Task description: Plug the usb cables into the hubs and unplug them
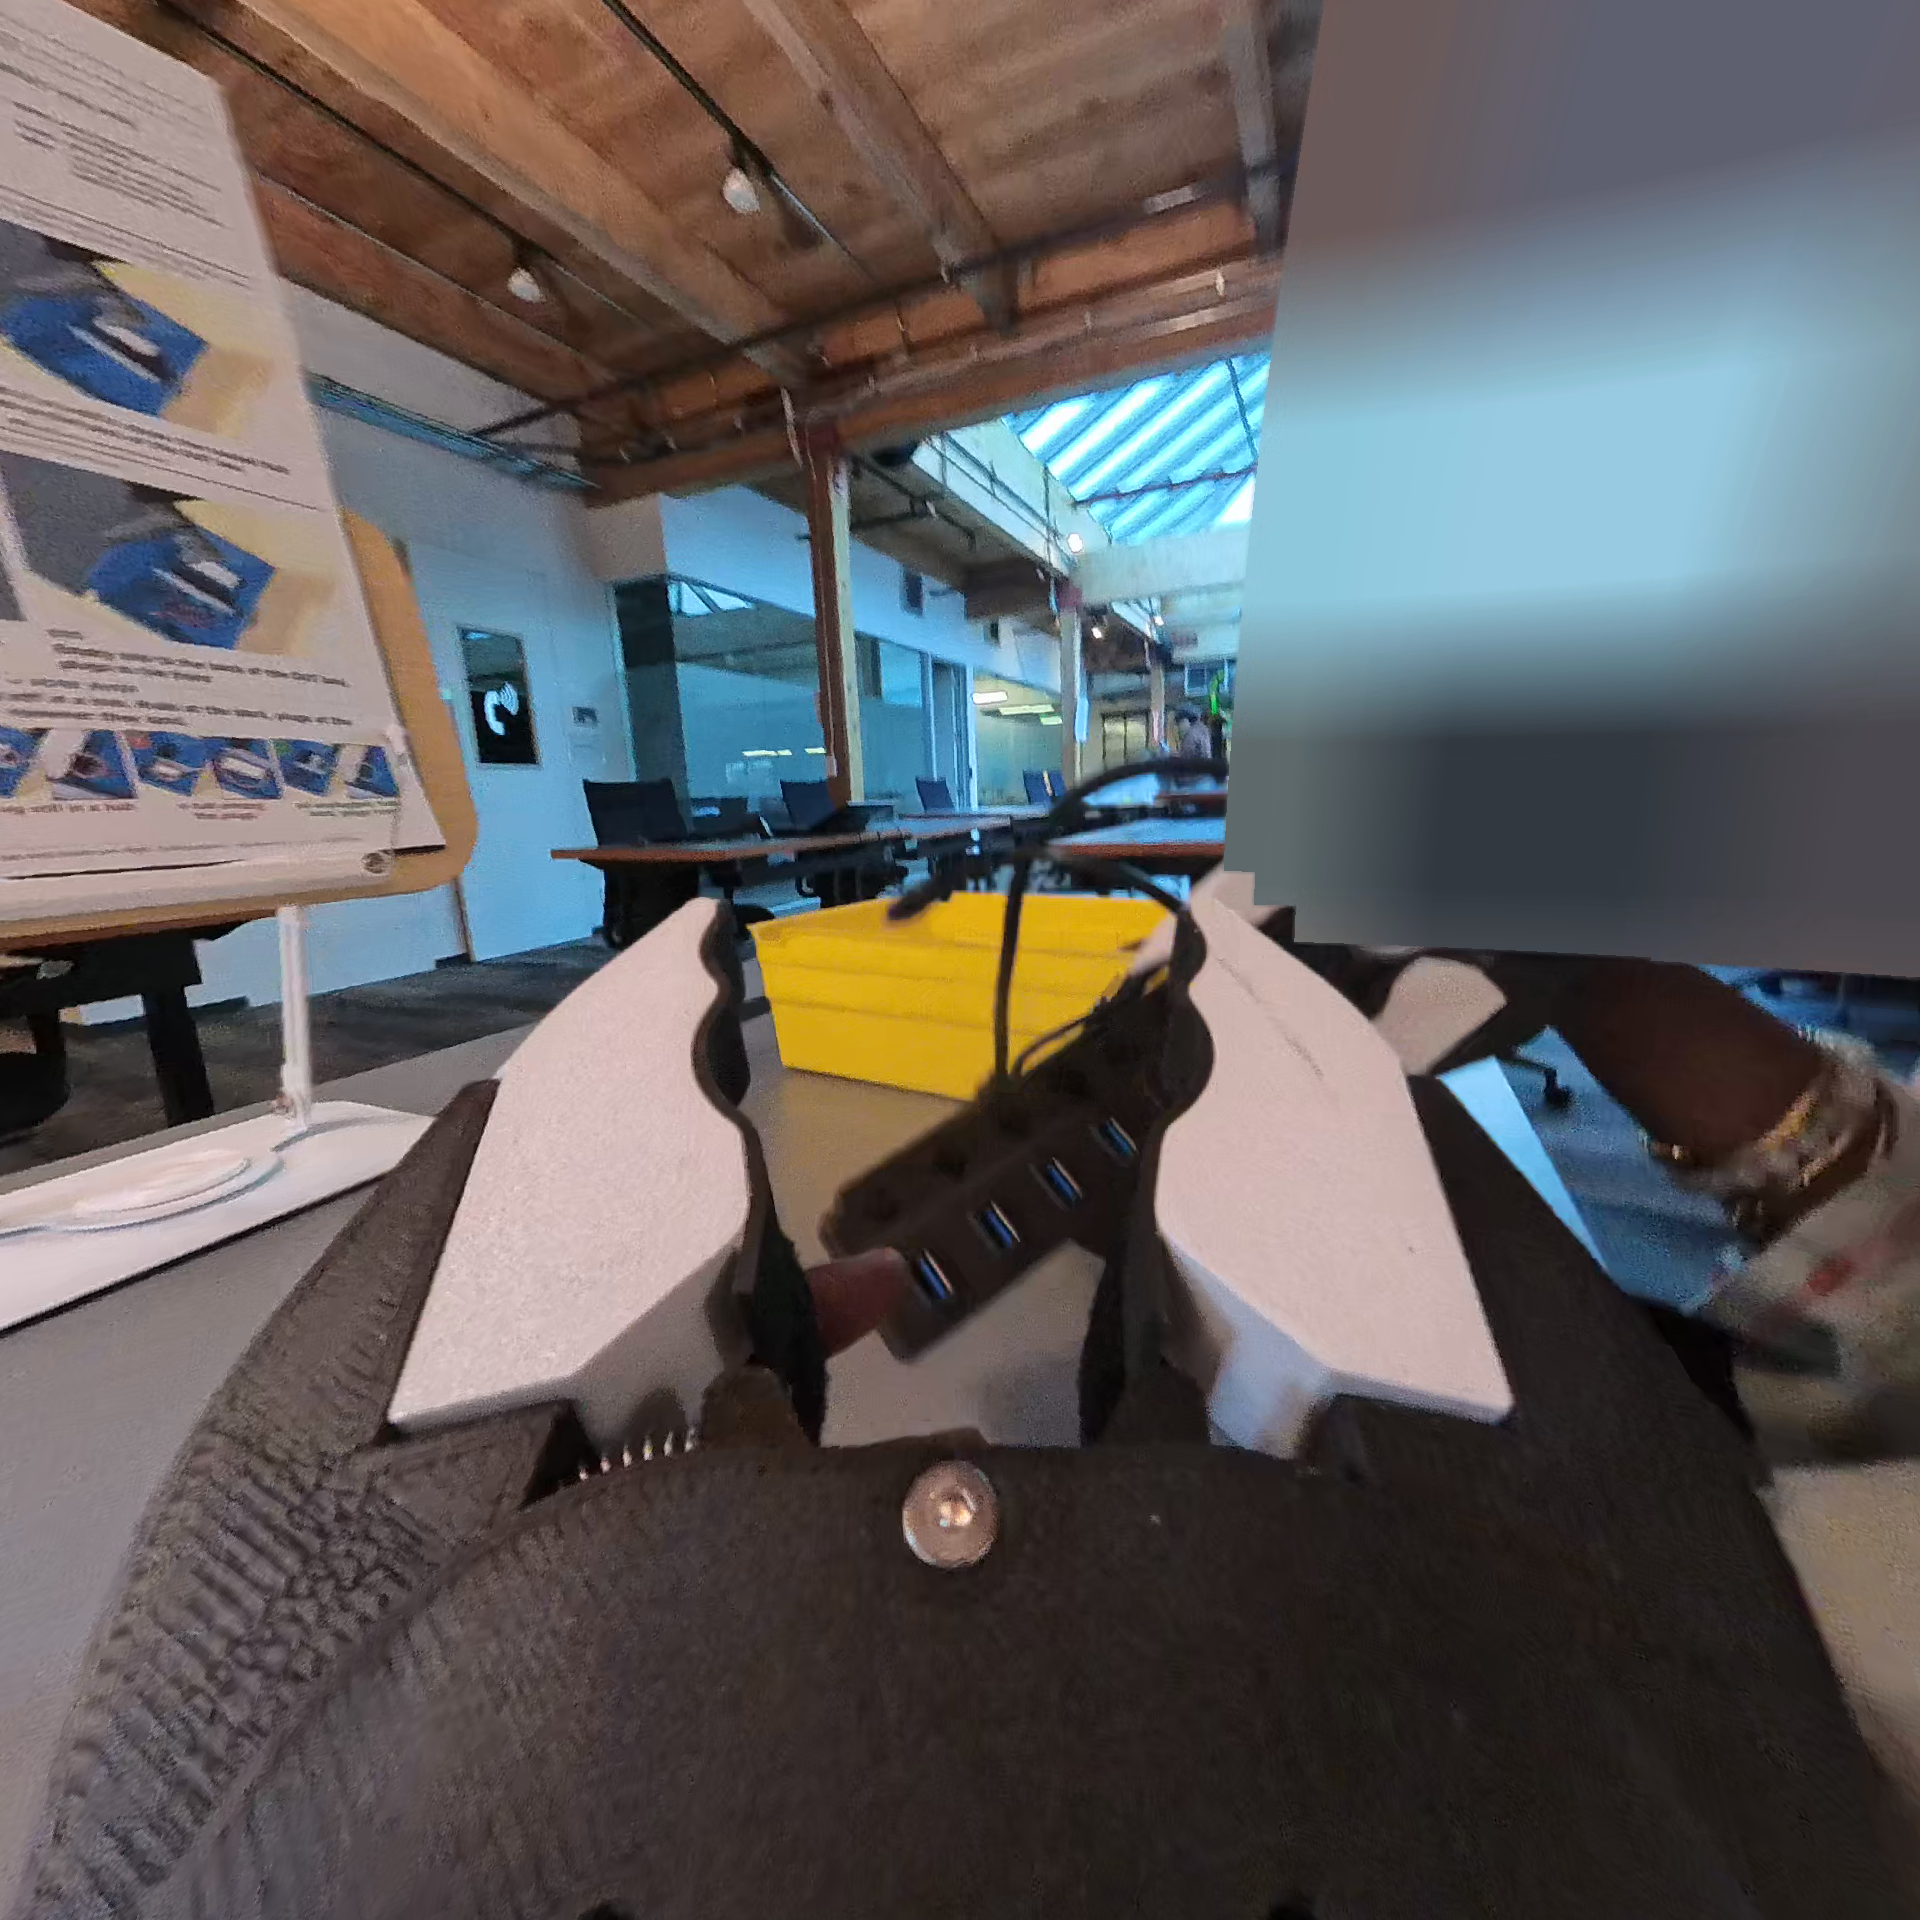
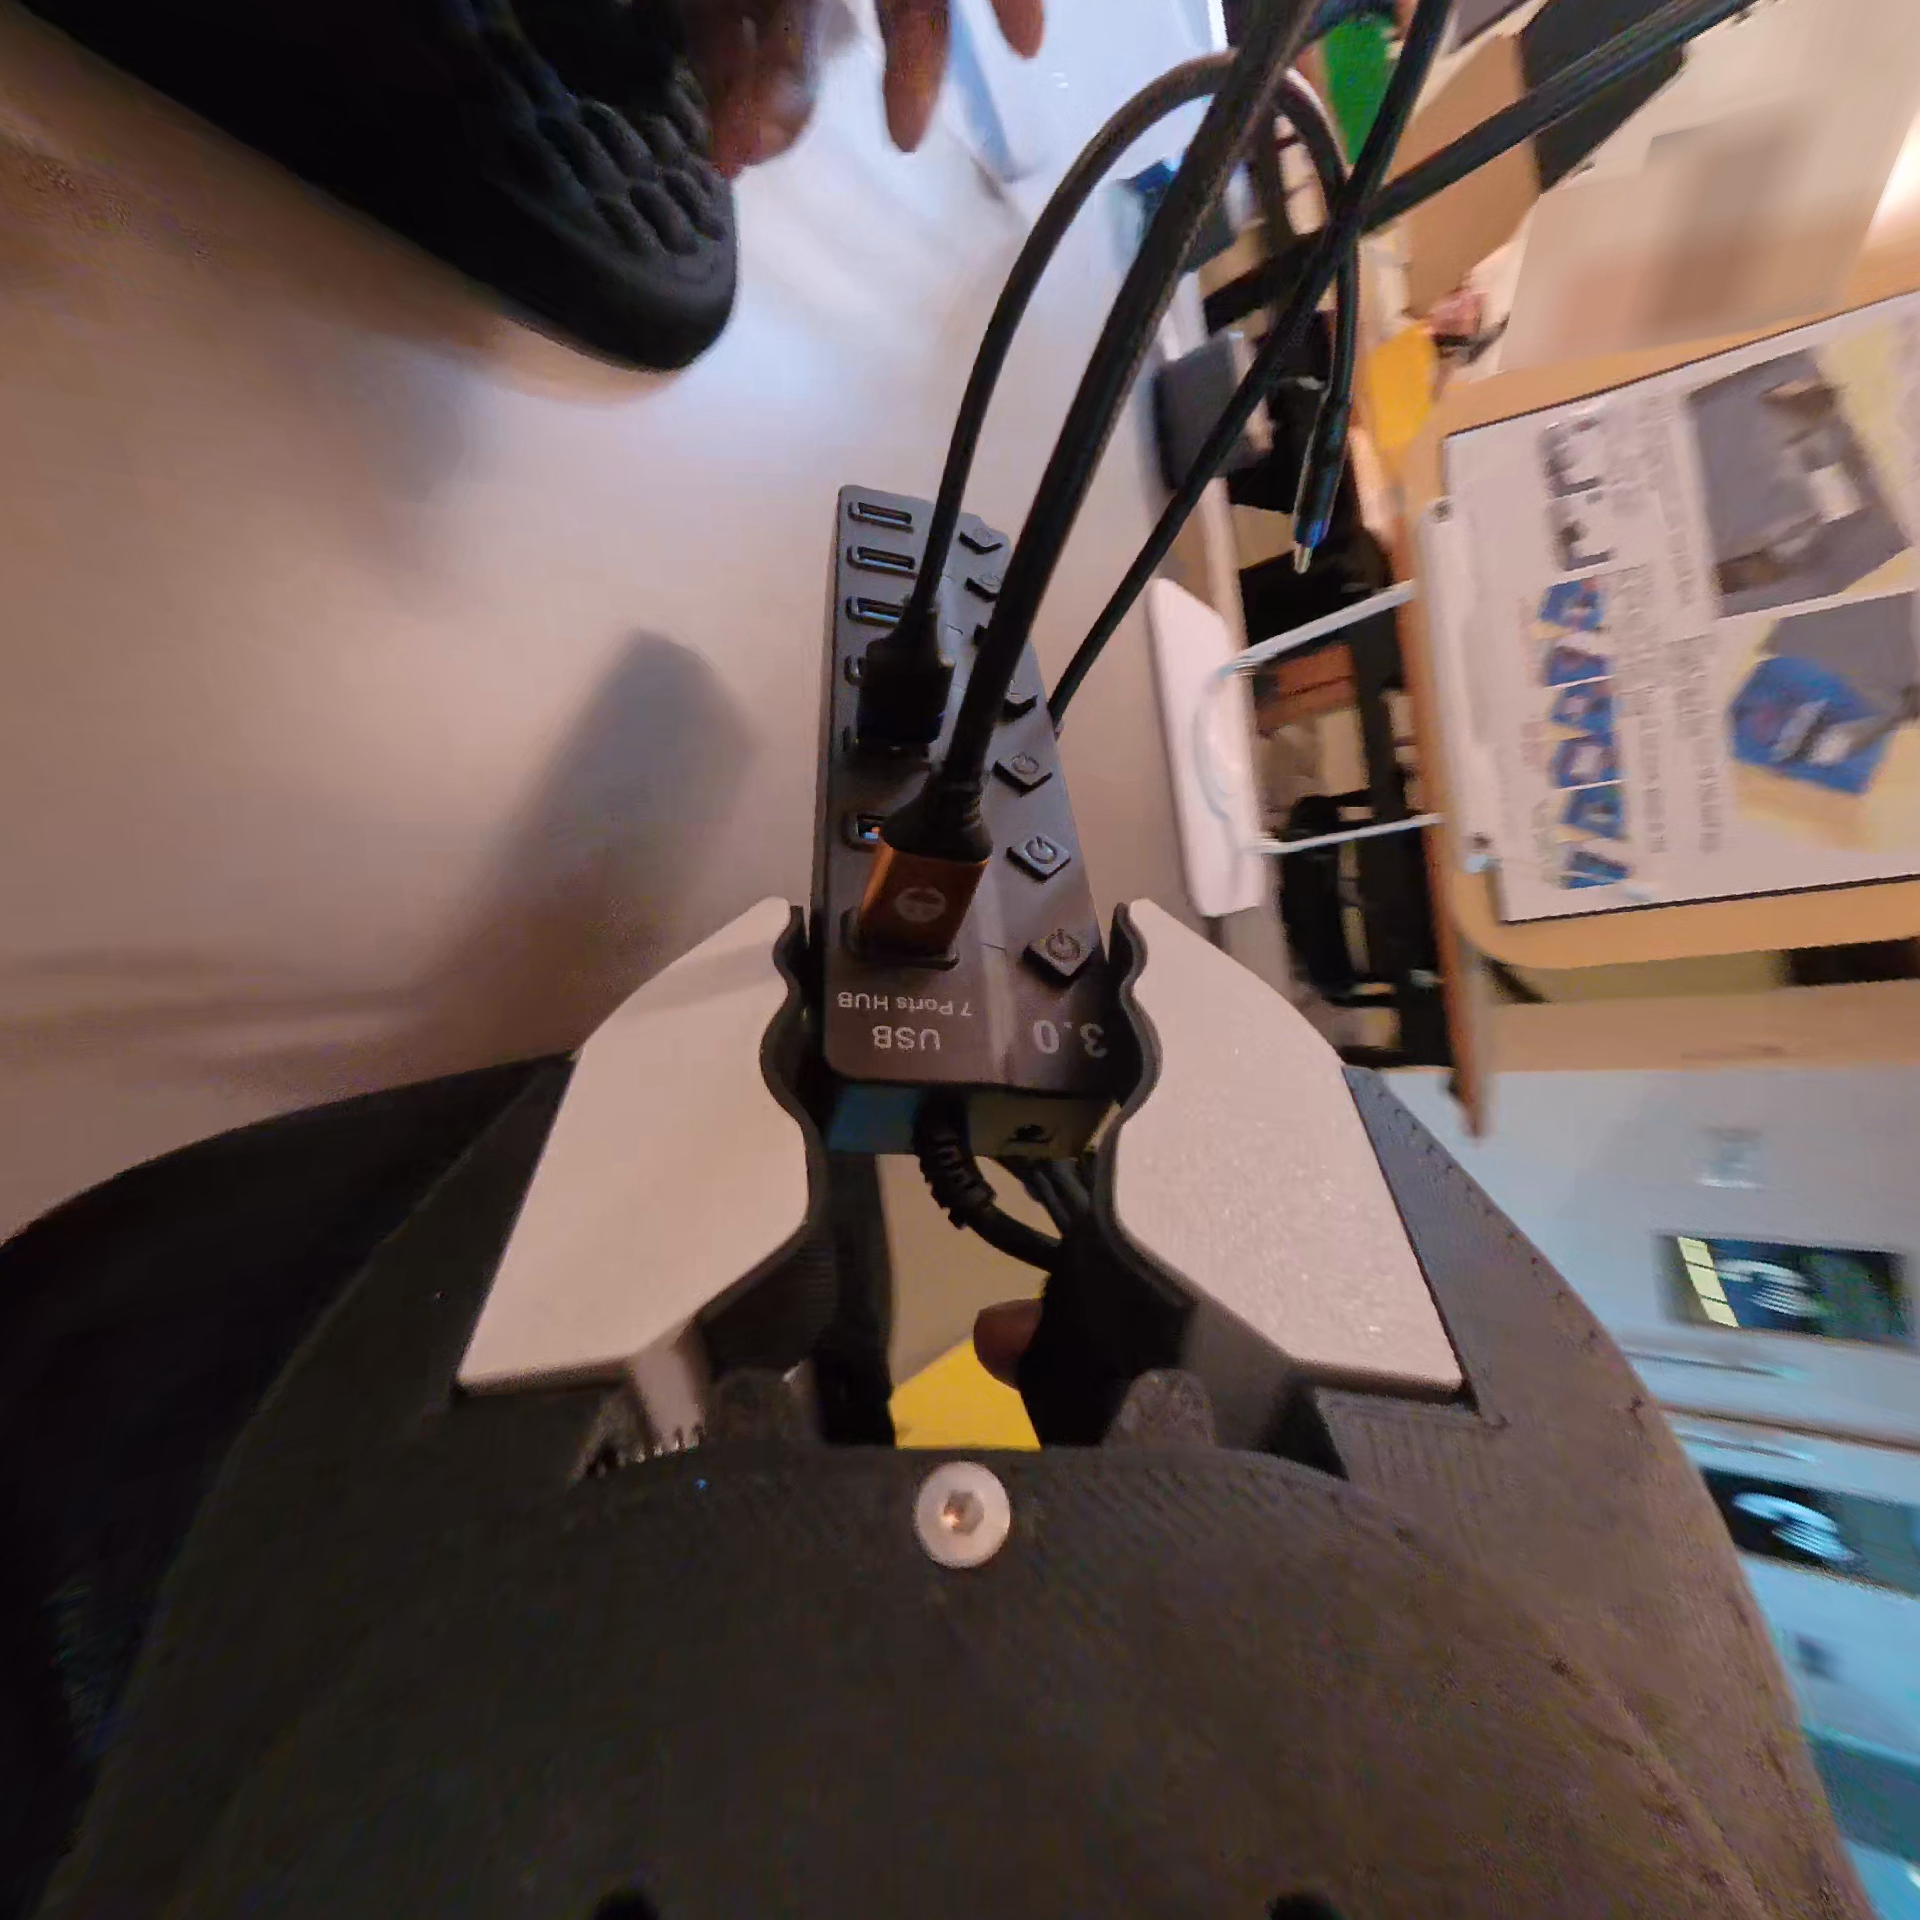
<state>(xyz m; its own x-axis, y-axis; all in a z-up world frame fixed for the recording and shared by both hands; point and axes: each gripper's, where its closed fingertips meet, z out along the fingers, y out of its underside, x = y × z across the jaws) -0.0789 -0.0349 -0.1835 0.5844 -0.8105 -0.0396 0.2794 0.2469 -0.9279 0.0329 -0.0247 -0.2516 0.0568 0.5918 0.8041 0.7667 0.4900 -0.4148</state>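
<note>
Right tongs (image 2: 961, 1023) grip one hub (image 2: 951, 831) bearing two plugs.

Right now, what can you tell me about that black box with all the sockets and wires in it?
The black USB hub is a long, slim bar of matte plastic, with a row of sockets along one side and small square buttons along the other. Two black cables are plugged in: one with an orange metal plug nearest the held end, one with a black plug further along. The right tool clamps one end, holding it lifted above the table.

right gripper (image 2: 956, 1023) clamping black hub (image 2: 961, 935), two cables (image 2: 1049, 499) plugged in
</note>
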